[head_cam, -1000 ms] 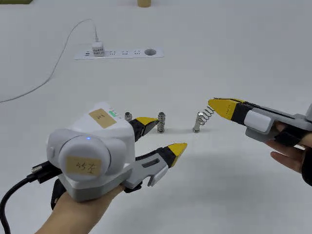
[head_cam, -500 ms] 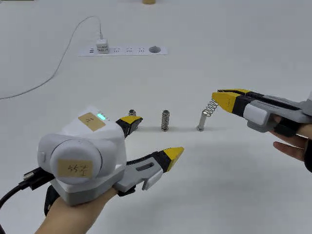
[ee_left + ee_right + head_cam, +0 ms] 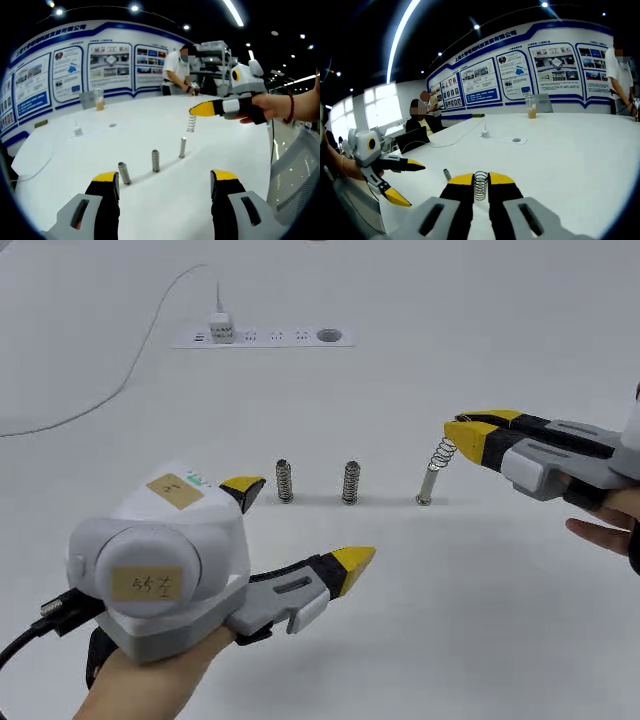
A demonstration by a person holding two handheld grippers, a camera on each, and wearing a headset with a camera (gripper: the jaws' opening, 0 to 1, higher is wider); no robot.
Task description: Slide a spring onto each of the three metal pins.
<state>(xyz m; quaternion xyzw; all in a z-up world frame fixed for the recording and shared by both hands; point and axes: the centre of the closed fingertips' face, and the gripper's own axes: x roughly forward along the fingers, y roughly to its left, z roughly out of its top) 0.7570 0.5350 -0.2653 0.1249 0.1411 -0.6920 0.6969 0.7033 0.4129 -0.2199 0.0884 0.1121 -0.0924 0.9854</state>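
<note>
Backing away from the row of pins, the left tool [image 3: 300, 525] now sits clear of it, whereas half a second ago its upper yellow tip overlapped the far pin [image 3: 283, 463], the one standing farthest from the bare pin [image 3: 427, 485]. That far pin is now in full sight with a coil [image 3: 284, 483] around its shaft. The left tool's jaws stand wide apart with nothing between them, so it is released. The middle pin [image 3: 351, 465], just beside the bare pin, wears a second coil [image 3: 351, 484], and both coils look settled low, near the table [image 3: 450, 640]. The right tool [image 3: 462, 430] is clenched on the last spring [image 3: 443, 452], pinching its upper end; the right gripper view shows it end-on between the closed yellow tips. It slants down from the tool toward the bare pin, its lower end at the pin's top, much as it did a second ago. Whether the first turns have caught over the tip is too small to tell. The shaft below is uncovered. By my reading two of three pins are done, the left tool's part is finished, and the last step is in hand. The last spring likely needs bringing upright above the bare pin and easing down, since its tilt could make it bind or flick off on release.
</note>
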